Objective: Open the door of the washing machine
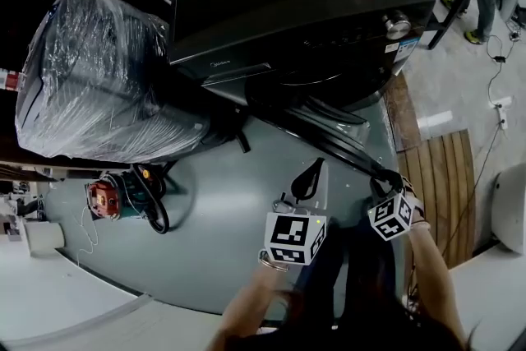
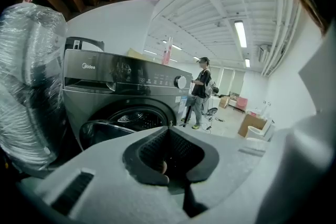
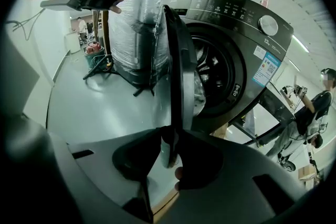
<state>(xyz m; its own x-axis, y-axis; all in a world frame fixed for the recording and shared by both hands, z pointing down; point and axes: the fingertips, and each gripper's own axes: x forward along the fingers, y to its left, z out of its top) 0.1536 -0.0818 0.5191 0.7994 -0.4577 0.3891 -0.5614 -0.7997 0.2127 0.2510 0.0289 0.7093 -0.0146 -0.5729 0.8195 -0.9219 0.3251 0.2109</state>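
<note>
the right tongs [image 3: 170, 150] are clamped on the rim of the dark round glass door [image 3: 177, 68], which stands swung well out from the dark grey front-loading washing machine [image 3: 236, 55]. the left tongs [image 2: 169, 131] sit closed and empty, apart from the machine. the bite looks shallow, perhaps only on the rim's lip. a pull off the door's own arc could slip it free, or swing the door into the plastic-wrapped black bundle [image 3: 131, 34].
</note>
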